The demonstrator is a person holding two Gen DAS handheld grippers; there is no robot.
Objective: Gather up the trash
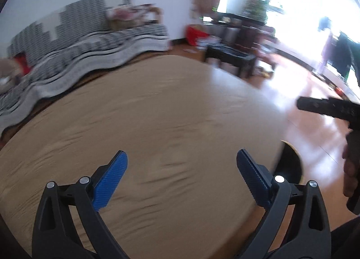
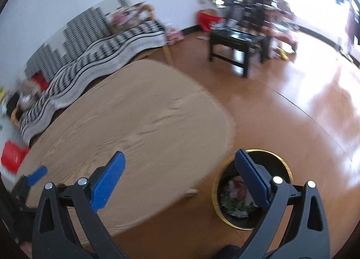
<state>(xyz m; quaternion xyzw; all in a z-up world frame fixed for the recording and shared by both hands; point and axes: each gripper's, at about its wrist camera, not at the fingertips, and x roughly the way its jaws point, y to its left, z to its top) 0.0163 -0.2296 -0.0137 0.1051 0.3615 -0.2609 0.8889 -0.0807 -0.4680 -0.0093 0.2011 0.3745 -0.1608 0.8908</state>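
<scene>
Both claws are released and empty: the left claw point(image 1: 181, 177) above the bare tan wood-grain surface point(image 1: 157, 110), the right claw point(image 2: 180, 177) near the gold-rimmed black bin point(image 2: 284, 165) on the floor at the surface's right, with crumpled trash point(image 2: 236, 200) inside.

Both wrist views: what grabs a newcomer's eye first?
The big tan tablecloth-covered table fills the lower middle of both views, with nothing visible on it. On the wood floor at its right edge stands a black bin with a gold rim and crumpled trash inside. The left tool and right tool both hang open and empty in the foreground.
</scene>
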